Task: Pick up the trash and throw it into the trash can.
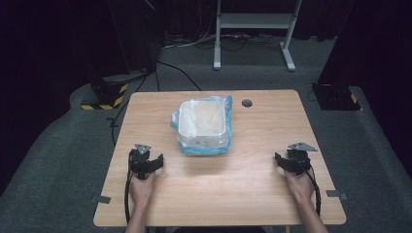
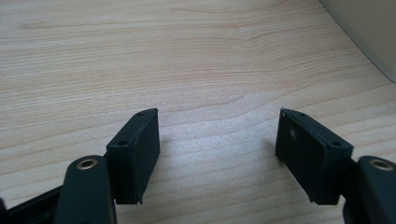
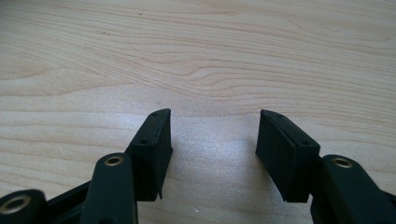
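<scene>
Left claw (image 1: 145, 162) resting on tabletop (image 1: 252, 145) near front left edge, jaws wide apart, nothing held. Right claw (image 1: 293, 161) near front right edge, jaws likewise spread, empty. White bin (image 1: 202, 119) lined with blue-edged plastic bag (image 1: 226, 108) at tabletop centre, well apart from both.

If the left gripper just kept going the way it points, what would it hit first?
Probably nothing soon: ahead of the left gripper lies bare table. A pale curved edge at upper right, likely the bin, sits off its line.
</scene>
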Demonstrator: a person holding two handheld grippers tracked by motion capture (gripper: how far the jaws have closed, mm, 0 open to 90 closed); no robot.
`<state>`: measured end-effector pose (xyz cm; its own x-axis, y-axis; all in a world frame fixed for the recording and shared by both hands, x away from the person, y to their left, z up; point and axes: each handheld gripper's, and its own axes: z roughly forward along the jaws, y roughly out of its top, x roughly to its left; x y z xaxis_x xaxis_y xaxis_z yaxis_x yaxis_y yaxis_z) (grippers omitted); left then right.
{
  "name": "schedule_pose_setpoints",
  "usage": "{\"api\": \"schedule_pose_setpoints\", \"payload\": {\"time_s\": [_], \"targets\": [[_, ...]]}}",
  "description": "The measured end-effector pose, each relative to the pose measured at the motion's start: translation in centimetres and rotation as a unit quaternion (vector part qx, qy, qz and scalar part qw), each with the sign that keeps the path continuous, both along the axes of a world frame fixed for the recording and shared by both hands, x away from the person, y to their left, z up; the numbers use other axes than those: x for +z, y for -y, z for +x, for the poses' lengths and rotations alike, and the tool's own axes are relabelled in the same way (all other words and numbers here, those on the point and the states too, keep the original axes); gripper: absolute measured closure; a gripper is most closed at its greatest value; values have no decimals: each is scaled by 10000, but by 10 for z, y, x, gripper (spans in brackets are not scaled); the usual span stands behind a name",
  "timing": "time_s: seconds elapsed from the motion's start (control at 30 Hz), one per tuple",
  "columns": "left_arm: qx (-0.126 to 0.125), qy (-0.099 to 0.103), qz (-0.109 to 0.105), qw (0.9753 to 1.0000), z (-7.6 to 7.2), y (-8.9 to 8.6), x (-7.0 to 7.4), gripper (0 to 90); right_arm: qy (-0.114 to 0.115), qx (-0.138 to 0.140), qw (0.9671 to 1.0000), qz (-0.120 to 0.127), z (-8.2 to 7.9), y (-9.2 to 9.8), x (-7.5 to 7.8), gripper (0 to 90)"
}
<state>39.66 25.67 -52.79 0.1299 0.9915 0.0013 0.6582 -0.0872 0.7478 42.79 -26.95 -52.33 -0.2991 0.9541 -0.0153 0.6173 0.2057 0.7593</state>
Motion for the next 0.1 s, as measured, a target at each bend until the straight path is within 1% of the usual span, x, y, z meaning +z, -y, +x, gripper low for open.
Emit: {"api": "schedule_pose_setpoints", "payload": {"time_s": [0.1], "targets": [[1, 0, -1, 10000, 0, 0, 0, 303, 2, -2, 10000, -1, 0, 0, 0, 442]]}}
